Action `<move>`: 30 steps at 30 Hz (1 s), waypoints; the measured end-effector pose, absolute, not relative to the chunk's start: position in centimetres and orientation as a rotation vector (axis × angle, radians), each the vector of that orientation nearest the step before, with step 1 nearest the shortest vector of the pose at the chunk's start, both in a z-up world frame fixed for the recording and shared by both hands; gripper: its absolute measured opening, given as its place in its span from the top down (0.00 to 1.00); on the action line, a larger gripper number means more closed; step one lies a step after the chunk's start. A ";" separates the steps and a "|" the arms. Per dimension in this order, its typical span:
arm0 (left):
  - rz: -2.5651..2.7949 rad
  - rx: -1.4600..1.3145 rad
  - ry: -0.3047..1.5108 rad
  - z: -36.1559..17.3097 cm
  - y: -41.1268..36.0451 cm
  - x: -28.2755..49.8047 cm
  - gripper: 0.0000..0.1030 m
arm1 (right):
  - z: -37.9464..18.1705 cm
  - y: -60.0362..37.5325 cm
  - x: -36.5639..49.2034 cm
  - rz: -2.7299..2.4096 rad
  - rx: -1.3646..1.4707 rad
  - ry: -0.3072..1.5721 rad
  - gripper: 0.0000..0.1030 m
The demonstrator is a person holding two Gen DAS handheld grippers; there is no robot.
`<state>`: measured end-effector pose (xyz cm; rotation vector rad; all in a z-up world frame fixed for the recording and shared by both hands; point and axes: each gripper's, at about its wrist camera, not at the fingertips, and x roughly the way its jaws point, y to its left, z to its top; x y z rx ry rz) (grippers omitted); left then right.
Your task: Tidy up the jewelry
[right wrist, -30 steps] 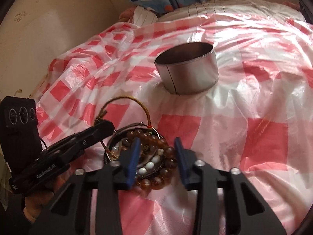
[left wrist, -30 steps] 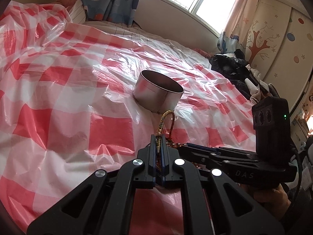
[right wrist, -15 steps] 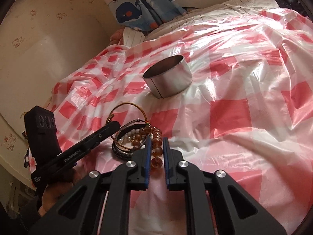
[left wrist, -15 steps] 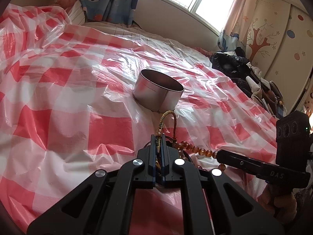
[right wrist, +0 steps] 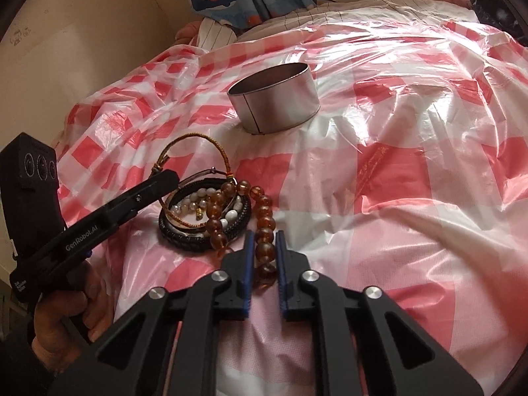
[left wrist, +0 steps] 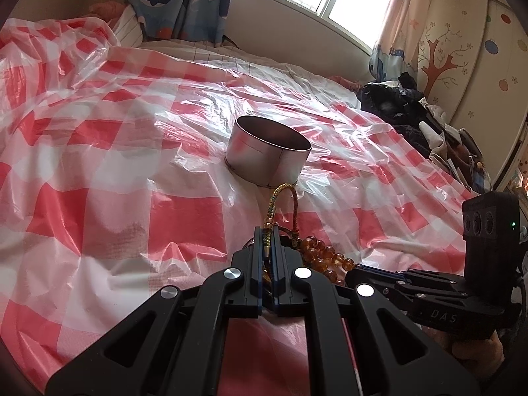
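Observation:
A pile of bracelets (right wrist: pixel 201 217) lies on the red-checked plastic sheet (right wrist: pixel 412 132), in front of a round metal tin (right wrist: pixel 275 99). My left gripper (left wrist: pixel 270 234) is shut on a gold braided cord bracelet (left wrist: pixel 280 198), whose loop stands up toward the tin (left wrist: pixel 269 153). My right gripper (right wrist: pixel 265 238) is shut on an amber bead bracelet (right wrist: pixel 264 221), which stretches from the pile into its jaws. The amber beads (left wrist: pixel 325 259) also show in the left wrist view, beside the right gripper's body (left wrist: pixel 429 300).
The sheet covers a bed and is wrinkled. A whale-print curtain (left wrist: pixel 184 3) and window stand behind. Dark clothes (left wrist: pixel 396 105) are heaped at the bed's right edge. A wall (right wrist: pixel 82 49) runs along the left side.
My right gripper closed on the amber bead bracelet and drew it out of the pile toward me. My left gripper stayed shut on the gold cord bracelet.

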<state>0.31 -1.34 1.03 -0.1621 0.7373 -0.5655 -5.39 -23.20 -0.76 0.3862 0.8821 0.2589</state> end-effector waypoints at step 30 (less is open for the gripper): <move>-0.597 -0.156 0.672 4.2 -2.3 -1.0 0.96 | 2.1 -26.9 -6.9 0.401 0.697 0.637 0.88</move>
